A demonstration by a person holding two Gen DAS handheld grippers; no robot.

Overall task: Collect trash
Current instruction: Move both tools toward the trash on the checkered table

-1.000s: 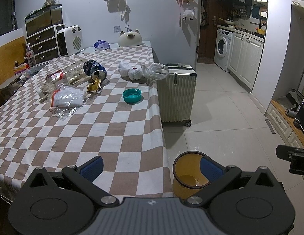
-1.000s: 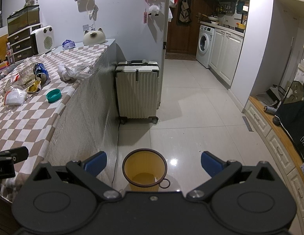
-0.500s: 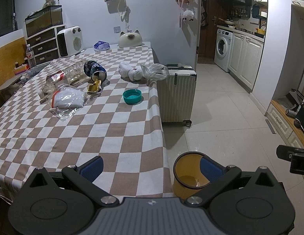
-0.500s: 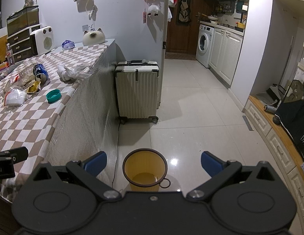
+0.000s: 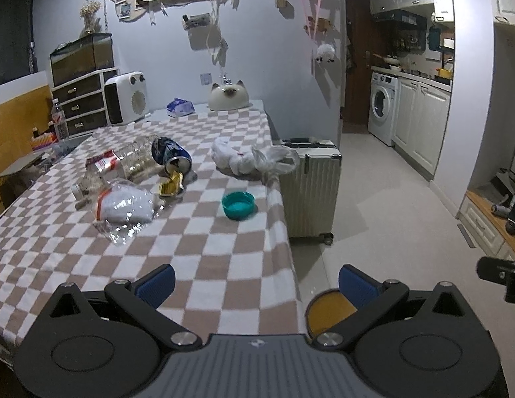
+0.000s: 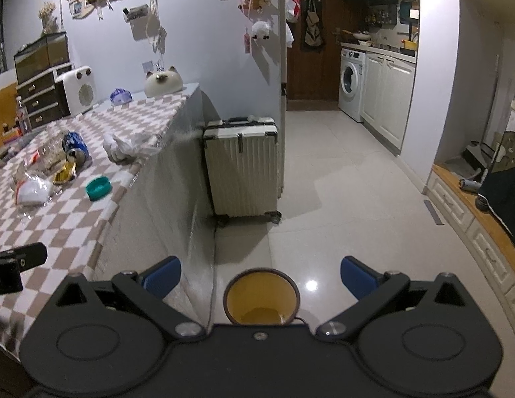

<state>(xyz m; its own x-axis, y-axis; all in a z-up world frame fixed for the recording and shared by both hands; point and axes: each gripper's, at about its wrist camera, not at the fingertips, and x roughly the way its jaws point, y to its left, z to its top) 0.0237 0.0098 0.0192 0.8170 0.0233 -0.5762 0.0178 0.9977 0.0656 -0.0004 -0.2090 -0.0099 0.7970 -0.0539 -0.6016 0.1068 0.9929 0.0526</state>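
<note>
Left gripper: the left gripper [image 5: 256,282] hangs over the near edge of the table [image 5: 251,265], its blue pads [image 5: 156,280] set wide apart, nothing between them.
Right gripper: the right gripper [image 6: 260,273] is off the table's right edge, above the floor, pads just as wide and holding nothing.
Bin: the yellow bin [image 6: 260,300] stands on the floor just beside the table's near right corner, directly under the right gripper. It looks bare inside apart from a sheen at the bottom, though the gripper body hides part of it, so I cannot be sure.
Trash, left side: a clear plastic bottle [image 5: 124,162], a crushed blue can [image 5: 171,156], a gold wrapper [image 5: 171,184] and a clear bag of white material [image 5: 124,205] lie bunched together toward the table's left edge, about midway along it.
Trash, right side: a teal lid [image 5: 239,204] sits near the right edge; a knotted white plastic bag [image 5: 251,159] lies farther back, at that same edge.
Done: apparently nothing; every piece is on the cloth and neither gripper has touched one.
Left: the whole job, six pieces to lift and drop in the bin.
Likely first pick: the teal lid, nearest both the bin and the grippers.
</note>
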